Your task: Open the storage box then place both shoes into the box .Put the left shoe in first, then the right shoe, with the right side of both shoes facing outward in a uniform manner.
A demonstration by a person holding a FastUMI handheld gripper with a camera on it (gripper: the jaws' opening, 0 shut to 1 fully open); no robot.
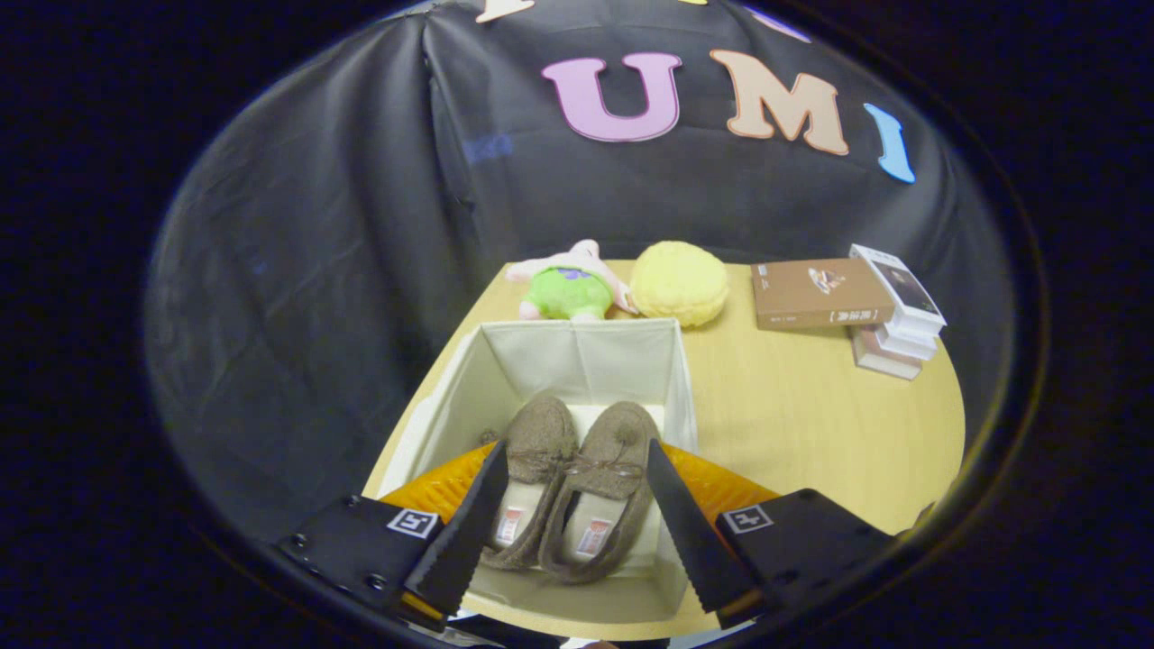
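Looking down, I see both shoes [568, 487] lying side by side between my spread, empty jaws, inside the storage box [577, 361]. Their long axes run straight ahead, toes pointing away.

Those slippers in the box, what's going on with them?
A person is working a handheld tool over an open white storage box on a wooden table. Both brown slippers, the left-hand one and the right-hand one, lie side by side inside the box, toes pointing away. The tool's fingers are spread open above them, gripping nothing. A plush toy, a yellow cushion and some books sit beyond.
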